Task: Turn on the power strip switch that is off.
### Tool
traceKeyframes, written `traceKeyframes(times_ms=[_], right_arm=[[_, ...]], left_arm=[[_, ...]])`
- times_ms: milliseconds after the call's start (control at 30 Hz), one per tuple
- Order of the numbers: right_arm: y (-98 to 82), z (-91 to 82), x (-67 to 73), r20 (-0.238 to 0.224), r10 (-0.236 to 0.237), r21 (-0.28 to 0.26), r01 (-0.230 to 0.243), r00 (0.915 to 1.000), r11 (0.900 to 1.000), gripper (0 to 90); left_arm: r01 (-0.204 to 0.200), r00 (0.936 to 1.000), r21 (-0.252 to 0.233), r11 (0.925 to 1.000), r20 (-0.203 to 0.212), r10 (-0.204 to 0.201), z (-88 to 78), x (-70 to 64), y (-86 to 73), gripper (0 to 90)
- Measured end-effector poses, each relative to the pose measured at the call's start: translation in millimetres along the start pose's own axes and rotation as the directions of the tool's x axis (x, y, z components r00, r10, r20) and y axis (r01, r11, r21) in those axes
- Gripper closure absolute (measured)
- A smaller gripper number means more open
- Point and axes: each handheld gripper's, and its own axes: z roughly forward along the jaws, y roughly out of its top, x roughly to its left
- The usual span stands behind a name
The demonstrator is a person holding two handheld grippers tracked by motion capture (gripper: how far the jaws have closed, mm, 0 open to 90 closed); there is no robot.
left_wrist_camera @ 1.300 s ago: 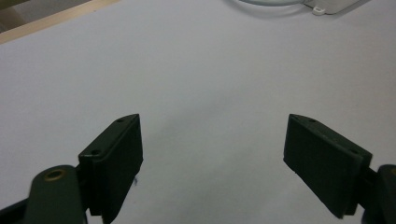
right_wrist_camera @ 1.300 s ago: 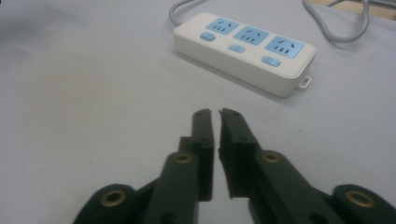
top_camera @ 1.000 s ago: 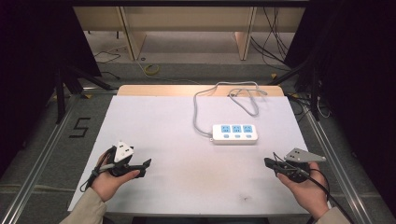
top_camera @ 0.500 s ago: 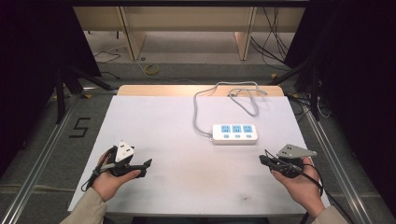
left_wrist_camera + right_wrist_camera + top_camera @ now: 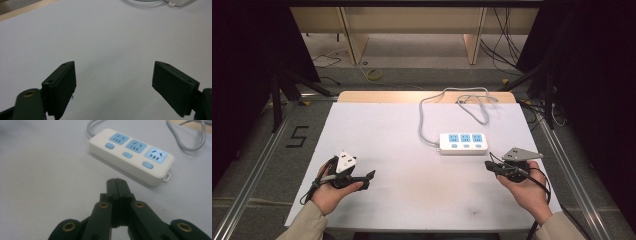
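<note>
Right gripper view: power strip beyond closed right gripper.

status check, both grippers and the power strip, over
Left gripper open, empty. Right gripper shut, empty, near the power strip. Strip flat on table, cord looped behind. Nothing between.
</note>
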Motion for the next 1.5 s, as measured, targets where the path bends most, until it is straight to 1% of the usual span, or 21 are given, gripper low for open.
traceKeyframes(times_ms=[267, 400, 700, 867, 1267, 1500], right_arm=[[7.5, 8.3, -1.6, -0.009, 0.003, 0.012, -0.003, 1.0000, 1.000, 90.0], [11.8, 11.8, -2.0, -0.010, 0.003, 0.017, -0.003, 0.9999, 1.000, 90.0], [20.7, 20.6, -4.8, -0.010, 0.019, 0.024, -0.019, 0.9998, 1.000, 90.0], [24.4, 27.0, -7.0, -0.015, 0.018, 0.032, -0.017, 0.9997, 0.999, 90.0], [37.3, 38.8, -10.8, -0.006, 0.027, 0.047, -0.027, 0.9996, 0.999, 90.0], [43.2, 45.2, -10.1, -0.006, 0.017, 0.057, -0.016, 0.9998, 0.998, 90.0]], left_arm=[[-0.004, 1.0000, -0.004, 1.0000, -0.001, 0.004, 1.1, -0.3, 0.7, 19.1], [-0.014, 0.9999, -0.004, 0.9999, 0.001, 0.014, 1.7, -1.0, 1.1, 19.0], [-0.015, 0.9999, -0.003, 0.9999, 0.005, 0.015, 2.0, -2.7, 2.1, 19.0], [-0.012, 0.9999, -0.004, 0.9999, 0.009, 0.012, 2.6, -2.7, 2.1, 19.0], [-0.014, 0.9998, -0.002, 0.9999, 0.012, 0.014, 3.3, -3.5, 2.5, 18.9], [-0.022, 0.9997, 0.001, 0.9998, 0.014, 0.022, 3.7, -3.8, 2.7, 18.7]])
